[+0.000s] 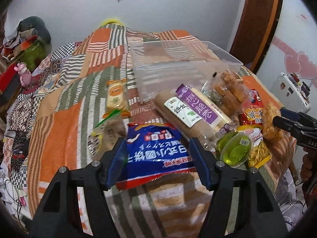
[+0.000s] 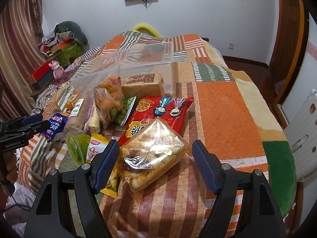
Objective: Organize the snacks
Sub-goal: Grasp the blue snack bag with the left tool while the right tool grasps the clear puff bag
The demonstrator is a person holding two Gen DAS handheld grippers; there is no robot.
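Note:
Snacks lie in a pile on a patchwork bedspread (image 1: 59,138) in front of a clear plastic bin (image 1: 178,67), which also shows in the right wrist view (image 2: 138,59). My left gripper (image 1: 157,140) is open, its blue pads on either side of a blue snack bag (image 1: 156,148). My right gripper (image 2: 155,144) is open around a clear bag of fried snacks (image 2: 152,154). Beside it lie a red noodle-snack bag (image 2: 158,109) and a green jelly cup (image 2: 76,146). In the left view I see a purple wafer-roll pack (image 1: 200,105) and a small orange cracker pack (image 1: 116,97).
The bed runs to the far wall, with a yellow headboard rail (image 2: 144,26). Clutter and a pink toy (image 2: 57,69) sit left of the bed. A white radiator (image 2: 305,130) and a wooden door frame (image 2: 287,29) stand at right. The right half of the bedspread (image 2: 227,119) holds no snacks.

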